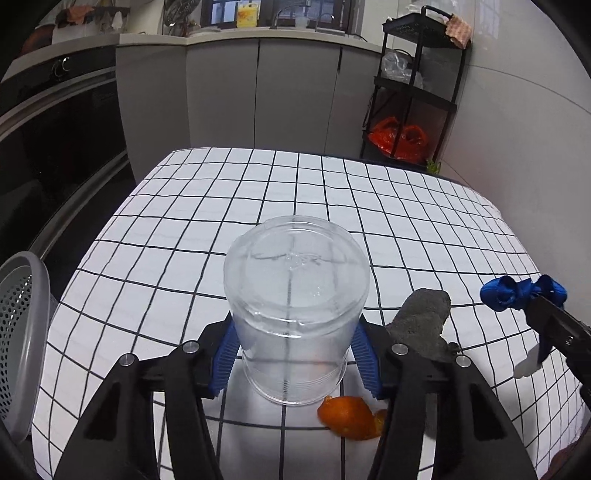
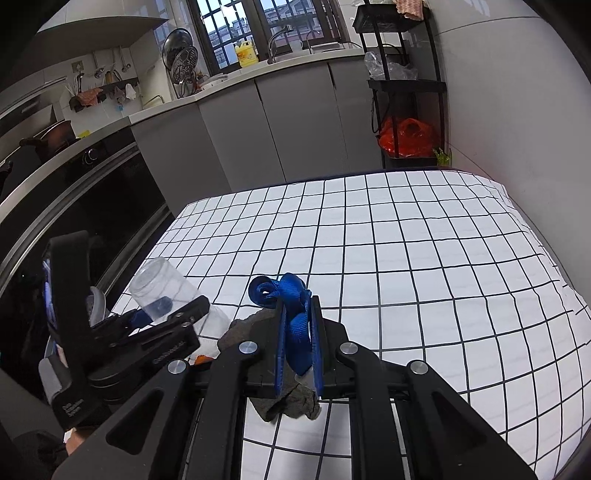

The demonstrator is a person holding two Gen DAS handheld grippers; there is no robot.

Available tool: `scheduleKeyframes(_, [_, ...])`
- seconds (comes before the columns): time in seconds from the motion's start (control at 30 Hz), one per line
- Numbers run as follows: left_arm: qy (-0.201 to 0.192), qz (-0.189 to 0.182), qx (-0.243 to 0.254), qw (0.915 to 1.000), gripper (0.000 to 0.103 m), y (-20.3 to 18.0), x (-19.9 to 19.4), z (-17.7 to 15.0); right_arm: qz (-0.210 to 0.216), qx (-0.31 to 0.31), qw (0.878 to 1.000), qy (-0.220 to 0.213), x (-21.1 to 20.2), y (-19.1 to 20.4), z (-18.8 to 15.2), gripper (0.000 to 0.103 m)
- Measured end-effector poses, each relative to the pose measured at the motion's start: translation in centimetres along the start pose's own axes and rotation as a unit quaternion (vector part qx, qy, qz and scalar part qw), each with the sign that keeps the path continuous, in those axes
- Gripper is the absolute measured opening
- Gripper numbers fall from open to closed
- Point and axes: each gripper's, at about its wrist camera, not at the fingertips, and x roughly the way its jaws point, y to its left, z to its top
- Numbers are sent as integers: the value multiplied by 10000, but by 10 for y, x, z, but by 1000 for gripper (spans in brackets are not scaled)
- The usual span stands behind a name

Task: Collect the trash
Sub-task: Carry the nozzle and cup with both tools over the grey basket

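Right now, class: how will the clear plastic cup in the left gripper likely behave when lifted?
The clear plastic cup looks thin-walled, so probably light and easily squashed. Its smooth sides may slip between the left gripper's pads. Being round, it would probably roll if dropped.

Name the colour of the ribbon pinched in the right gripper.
Blue; the ribbon shows best in the right wrist view, clamped in the right gripper.

Checked tablecloth [image 1: 303, 192] over table, centre of both views. Grey cabinets [image 1: 258, 92] at 12 o'clock, worktop above. Yellow bottle [image 2: 246, 54] on sill at 12, window behind. Black oven [image 1: 62, 122] at 9–10 o'clock. Black shelf rack [image 1: 417, 85] at 1–2 o'clock; clear bags mid tier, red bag [image 1: 399, 136] bottom tier, checked cloth [image 1: 460, 31] draped on top.
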Motion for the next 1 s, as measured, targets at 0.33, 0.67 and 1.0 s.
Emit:
scheduleKeyframes(0.33, [-367, 244, 350, 9984, 54, 18, -63, -2, 25, -89, 9999, -79, -8, 10, -1, 12])
scheduleKeyframes(0.67, [-763, 605, 426, 9943, 54, 72, -137, -7, 294, -232, 9992, -148, -23, 59, -10, 12])
scheduleKeyframes(1.0, [-913, 1311, 121, 9871, 54, 161, -182, -20, 821, -665, 9944, 75, -16, 159, -42, 12])
